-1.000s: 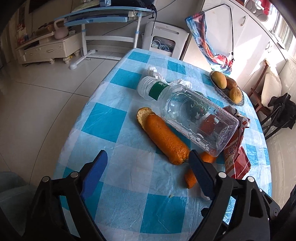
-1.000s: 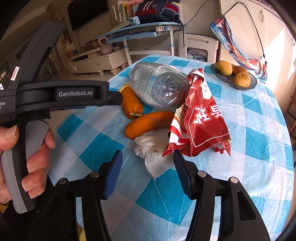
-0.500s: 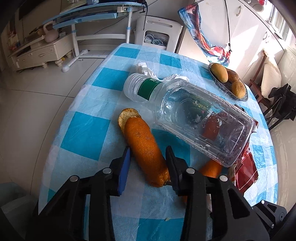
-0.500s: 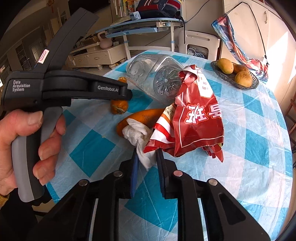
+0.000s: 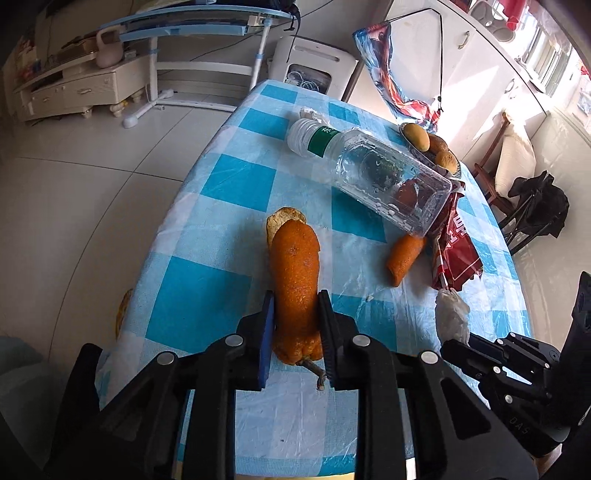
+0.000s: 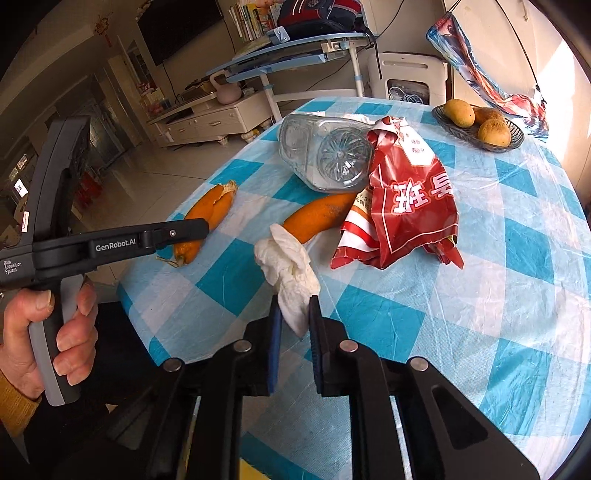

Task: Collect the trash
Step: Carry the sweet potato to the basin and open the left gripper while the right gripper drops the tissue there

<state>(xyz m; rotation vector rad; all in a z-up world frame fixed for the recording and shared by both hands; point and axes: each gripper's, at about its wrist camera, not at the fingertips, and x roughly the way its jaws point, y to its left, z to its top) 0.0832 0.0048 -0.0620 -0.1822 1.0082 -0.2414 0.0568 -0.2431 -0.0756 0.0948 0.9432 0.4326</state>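
Note:
My left gripper (image 5: 295, 306) is shut on a long orange peel (image 5: 294, 273) and holds it at the table's near left edge; it also shows in the right wrist view (image 6: 207, 218). My right gripper (image 6: 294, 306) is shut on a crumpled white tissue (image 6: 288, 264), lifted a little off the cloth; the tissue also shows in the left wrist view (image 5: 452, 315). A second orange peel (image 6: 319, 216), a clear plastic bottle (image 5: 369, 170) lying on its side and a red snack wrapper (image 6: 406, 199) lie on the blue-checked table (image 6: 517, 295).
A dark bowl of fruit (image 6: 478, 127) stands at the table's far right. More white tissue (image 5: 310, 114) lies by the bottle's neck. A piece of peel (image 5: 123, 312) hangs at the table's left edge. Tiled floor, a desk (image 5: 207, 26) and a white stool (image 5: 314, 70) lie beyond.
Both grippers went from wide open to shut: the left closed on the long orange peel, the right on the white tissue. Both have pulled their items back toward the near edge.

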